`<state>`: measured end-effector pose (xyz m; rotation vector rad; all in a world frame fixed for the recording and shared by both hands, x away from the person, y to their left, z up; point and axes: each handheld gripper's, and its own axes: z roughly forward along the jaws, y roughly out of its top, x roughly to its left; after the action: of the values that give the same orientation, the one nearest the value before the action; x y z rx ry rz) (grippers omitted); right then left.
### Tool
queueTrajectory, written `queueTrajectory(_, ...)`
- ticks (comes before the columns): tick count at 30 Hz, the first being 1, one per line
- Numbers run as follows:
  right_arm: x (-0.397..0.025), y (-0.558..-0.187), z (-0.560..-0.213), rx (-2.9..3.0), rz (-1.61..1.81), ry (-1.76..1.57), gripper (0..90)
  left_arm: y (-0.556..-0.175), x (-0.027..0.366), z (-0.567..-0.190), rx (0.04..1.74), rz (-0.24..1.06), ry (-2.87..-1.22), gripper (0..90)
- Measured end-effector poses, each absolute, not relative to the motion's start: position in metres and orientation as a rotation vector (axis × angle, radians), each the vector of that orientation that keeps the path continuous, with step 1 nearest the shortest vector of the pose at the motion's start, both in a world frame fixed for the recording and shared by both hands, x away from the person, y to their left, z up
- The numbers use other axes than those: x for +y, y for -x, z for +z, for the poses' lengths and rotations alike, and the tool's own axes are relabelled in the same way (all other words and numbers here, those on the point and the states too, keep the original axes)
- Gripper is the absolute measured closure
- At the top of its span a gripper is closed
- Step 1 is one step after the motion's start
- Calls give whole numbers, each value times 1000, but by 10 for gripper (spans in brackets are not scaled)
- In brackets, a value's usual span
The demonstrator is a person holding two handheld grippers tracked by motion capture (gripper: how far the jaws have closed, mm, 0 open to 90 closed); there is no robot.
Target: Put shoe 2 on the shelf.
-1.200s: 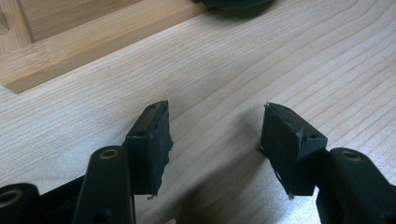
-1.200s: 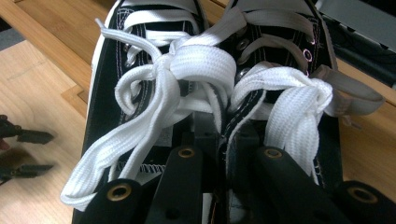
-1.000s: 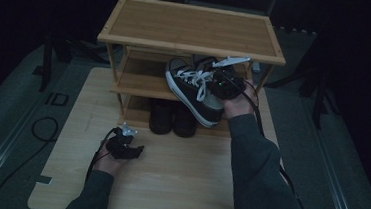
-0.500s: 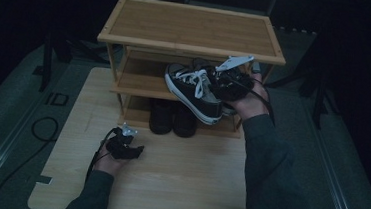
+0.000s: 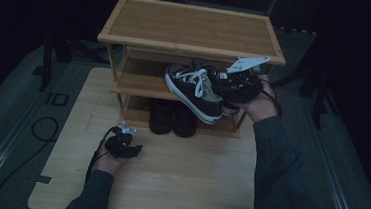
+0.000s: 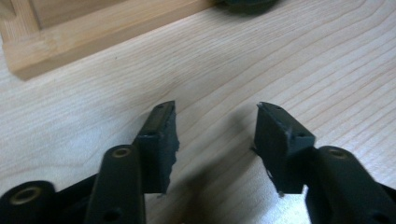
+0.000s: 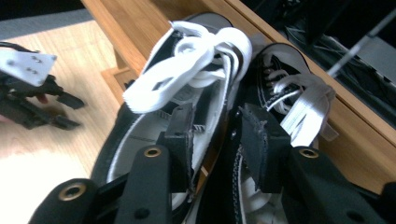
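A pair of black-and-white lace-up sneakers (image 5: 194,91) hangs at the front of the middle shelf (image 5: 135,80) of a wooden shoe rack (image 5: 189,27). My right gripper (image 5: 225,82) is shut on them. In the right gripper view its jaws (image 7: 217,126) pinch the two inner sides together, one jaw inside each sneaker (image 7: 196,56). The toes tilt down and left, over the shelf's edge. My left gripper (image 5: 128,142) rests low on the wooden board (image 5: 192,185) in front of the rack. It stands open (image 6: 215,126) with only bare wood between its fingers.
A dark pair of shoes (image 5: 172,118) stands on the rack's bottom shelf, below the held sneakers. The rack's base rail (image 6: 93,32) lies just ahead of the left gripper. A black cable (image 5: 41,128) loops on the floor at the left of the board.
The right hand has carried the sneakers a little up and back toward the middle shelf. The left gripper has stayed in place, open.
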<state>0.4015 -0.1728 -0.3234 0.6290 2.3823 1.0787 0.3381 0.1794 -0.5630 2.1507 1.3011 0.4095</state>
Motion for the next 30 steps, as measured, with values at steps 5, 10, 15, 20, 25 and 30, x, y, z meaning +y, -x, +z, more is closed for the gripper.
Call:
queueTrajectory(5,-173,-397,-322,2399,1096,-595,695,-337,184,-556,1301,388,-2138,628)
queueTrajectory(10,-173,-392,-321,2445,1129,-558,793,-337,186,-533,1274,336,-2085,695)
queueTrajectory(15,-171,-386,-320,2455,1150,-525,833,-338,183,-508,1233,389,-2089,680)
queueTrajectory(20,-174,-382,-316,2450,1188,-523,844,-341,176,-484,1162,419,-2111,678)
queueTrajectory(25,-176,-377,-311,2463,1227,-489,878,-346,170,-463,1102,423,-2124,746)
queueTrajectory(30,-176,-368,-310,2506,1252,-431,897,-350,162,-444,1049,440,-2124,895)
